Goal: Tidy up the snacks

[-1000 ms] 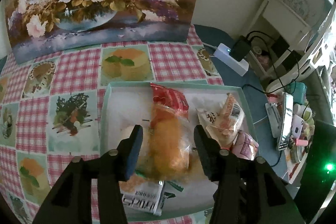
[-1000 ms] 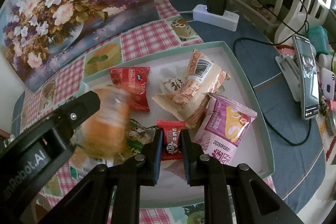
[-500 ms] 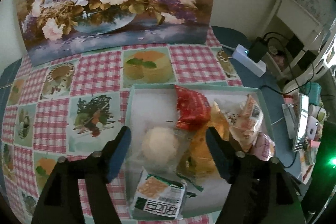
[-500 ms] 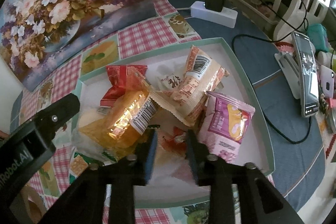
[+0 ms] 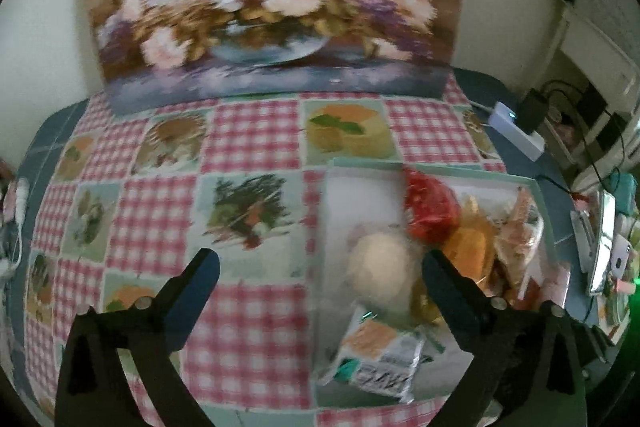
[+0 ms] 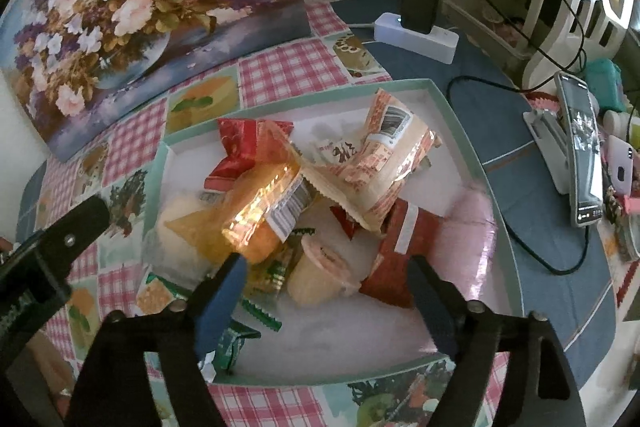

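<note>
Both your grippers have let go and spread wide since a second ago. Crinkly orange foil packet (image 6: 260,215) lies atop the pile in the teal-rimmed white tray (image 6: 476,163); light, slippery, so pinch its sealed edge. Left gripper (image 5: 320,267), right gripper (image 6: 326,273) hover empty.

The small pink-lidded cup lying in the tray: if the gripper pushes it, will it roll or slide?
The cup lies on its side, so it probably rolls, likely curving because it tapers. Packets crowd it, so it may soon stop against the red packet. It looks small and light.
</note>
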Motion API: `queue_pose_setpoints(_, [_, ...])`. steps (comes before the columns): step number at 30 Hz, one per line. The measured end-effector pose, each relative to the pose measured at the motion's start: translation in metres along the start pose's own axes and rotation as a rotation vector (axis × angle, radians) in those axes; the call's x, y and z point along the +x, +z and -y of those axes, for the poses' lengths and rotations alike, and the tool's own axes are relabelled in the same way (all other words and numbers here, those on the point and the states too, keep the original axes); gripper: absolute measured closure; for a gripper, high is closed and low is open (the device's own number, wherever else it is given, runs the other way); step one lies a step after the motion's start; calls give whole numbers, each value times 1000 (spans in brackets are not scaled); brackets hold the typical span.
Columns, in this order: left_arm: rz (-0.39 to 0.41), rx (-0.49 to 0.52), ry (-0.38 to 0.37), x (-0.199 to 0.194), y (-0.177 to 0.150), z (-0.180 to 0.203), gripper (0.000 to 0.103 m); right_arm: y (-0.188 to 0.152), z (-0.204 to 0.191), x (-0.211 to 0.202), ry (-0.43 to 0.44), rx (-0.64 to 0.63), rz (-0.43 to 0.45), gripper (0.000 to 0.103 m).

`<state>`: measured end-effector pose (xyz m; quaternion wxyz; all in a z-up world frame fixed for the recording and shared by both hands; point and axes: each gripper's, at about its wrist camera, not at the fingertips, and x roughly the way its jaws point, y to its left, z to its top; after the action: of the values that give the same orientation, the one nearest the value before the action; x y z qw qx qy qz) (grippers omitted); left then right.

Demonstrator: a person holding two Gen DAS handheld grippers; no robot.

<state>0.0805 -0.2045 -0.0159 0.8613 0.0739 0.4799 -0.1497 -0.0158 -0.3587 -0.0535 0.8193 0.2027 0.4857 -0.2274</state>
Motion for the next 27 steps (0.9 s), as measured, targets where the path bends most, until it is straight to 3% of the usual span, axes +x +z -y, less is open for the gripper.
queue_pose_setpoints(3, [-19, -13, 11, -3, -10, -14, 2, -6, -4, -2, -1, -20, 12, 5])
queue_pose_setpoints(6, [2, -3, 63, -11, -18, -23, 2, -15, -11, -5, 6, -45, 19, 0])
queue_pose_setpoints(12, [2, -34, 134, -21, -43, -43, 2, -38, -20, -10, 9, -82, 20, 0])
queue_pose_setpoints(16, [5, -4, 242, -30, -59, -48, 2, -53, -23, -16, 3, -97, 22, 0])
queue_pose_setpoints(27, [25, -2, 276, -52, -93, -62, 2, -79, -27, -33, -15, -127, 41, 0])
